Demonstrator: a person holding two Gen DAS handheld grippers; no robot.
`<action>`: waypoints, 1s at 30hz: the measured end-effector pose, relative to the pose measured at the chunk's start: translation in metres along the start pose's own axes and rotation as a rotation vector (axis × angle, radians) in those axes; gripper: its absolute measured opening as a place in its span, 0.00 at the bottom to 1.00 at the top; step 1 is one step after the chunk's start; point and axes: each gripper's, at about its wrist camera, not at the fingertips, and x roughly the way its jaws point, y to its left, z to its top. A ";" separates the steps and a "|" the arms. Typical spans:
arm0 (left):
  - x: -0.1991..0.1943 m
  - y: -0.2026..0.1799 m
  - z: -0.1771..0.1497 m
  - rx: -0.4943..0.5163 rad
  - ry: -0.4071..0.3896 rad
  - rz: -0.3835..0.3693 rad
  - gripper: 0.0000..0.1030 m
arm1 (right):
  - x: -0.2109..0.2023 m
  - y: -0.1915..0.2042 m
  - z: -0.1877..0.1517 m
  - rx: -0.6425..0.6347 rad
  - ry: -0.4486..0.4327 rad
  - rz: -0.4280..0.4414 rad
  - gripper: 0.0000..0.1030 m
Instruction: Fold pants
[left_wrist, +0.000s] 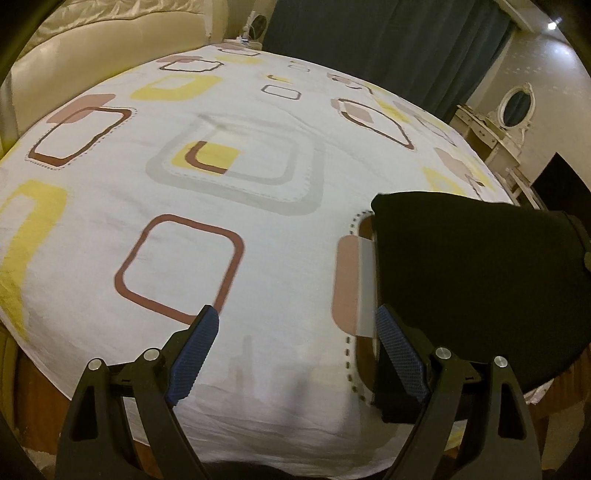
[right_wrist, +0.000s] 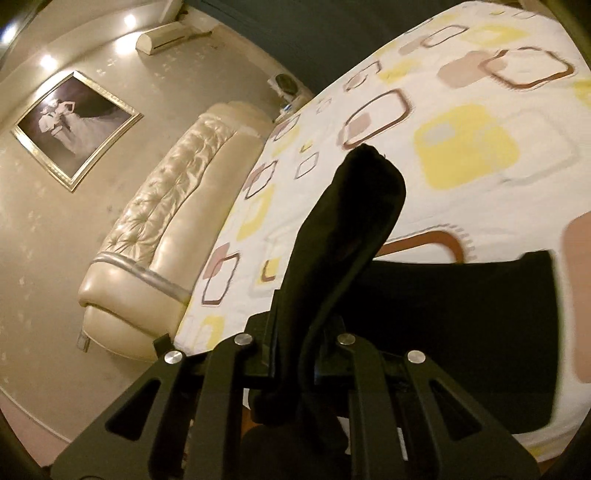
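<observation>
1. Bedroom surroundings are shown: a cream padded headboard (right_wrist: 155, 236), a framed picture (right_wrist: 75, 129) on the wall, dark curtains (left_wrist: 388, 44) and a white dressing table with an oval mirror (left_wrist: 517, 105).
2. A bed sheet (left_wrist: 258, 240) printed with yellow, brown and grey rounded squares is spread flat across the bed.
3. Black pants (left_wrist: 480, 277) are laid on the sheet at the right side of the left wrist view, close to the near edge of the bed.
4. The left gripper (left_wrist: 295, 350) is held above the sheet with its jaws spread wide. Nothing is held between its blue pads (left_wrist: 195, 354); the right pad stands just beside the left edge of the pants, and contact cannot be confirmed.
5. The right gripper (right_wrist: 295, 354) is closed on a fold of the pants (right_wrist: 343, 236). The pinched fabric is raised as a dark column in front of the camera, while the rest of the garment lies flat on the sheet to the right.
6. The fingertips of the right gripper are hidden by the cloth, so the exact point of grip cannot be determined.
</observation>
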 end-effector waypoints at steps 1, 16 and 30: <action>0.000 -0.002 -0.001 0.004 0.002 -0.007 0.83 | -0.005 -0.009 -0.001 0.011 -0.002 -0.020 0.12; 0.008 -0.022 -0.014 0.068 0.036 -0.024 0.83 | -0.001 -0.139 -0.041 0.243 0.026 -0.164 0.12; 0.011 -0.027 -0.017 0.085 0.041 -0.023 0.83 | 0.000 -0.157 -0.049 0.274 0.015 -0.136 0.12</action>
